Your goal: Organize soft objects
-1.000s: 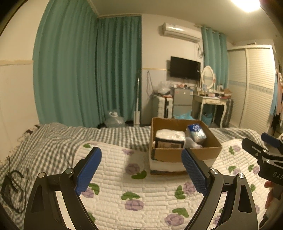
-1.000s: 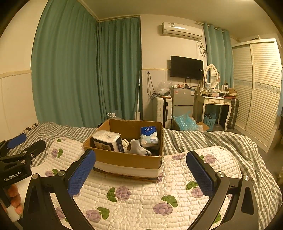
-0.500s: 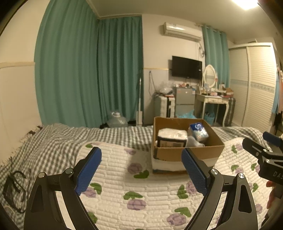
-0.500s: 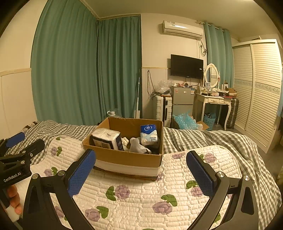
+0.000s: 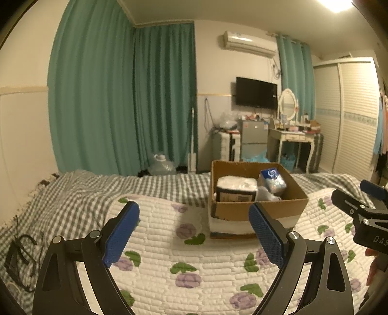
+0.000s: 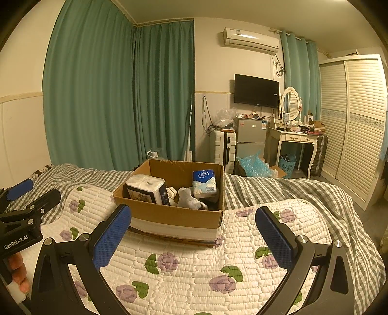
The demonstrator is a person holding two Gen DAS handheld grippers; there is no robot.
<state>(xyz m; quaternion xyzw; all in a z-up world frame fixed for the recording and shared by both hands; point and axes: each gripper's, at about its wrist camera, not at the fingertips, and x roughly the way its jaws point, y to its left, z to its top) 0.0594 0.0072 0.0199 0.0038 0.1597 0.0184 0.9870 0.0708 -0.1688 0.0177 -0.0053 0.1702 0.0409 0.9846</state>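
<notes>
Since a second ago I have drawn both grippers slightly back from the box [image 6: 169, 213], which looks a little smaller. My left gripper [image 5: 194, 232] and right gripper [image 6: 194, 236] hang above the quilt [image 6: 184, 266] near the box, jaws spread wide, holding nothing. Inside the box sit a tissue pack [image 6: 148, 189], a blue pack [image 6: 204, 183] and socks [image 6: 190, 201].

Lighting: warm, dim yellow, from a ceiling lamp [image 5: 339, 3] that glares at the top right of the left view. Shadows: soft. Focus: fair throughout. Distortion: strong fisheye bowing of the curtains [image 6: 116, 97]; dark vignette in all corners.
</notes>
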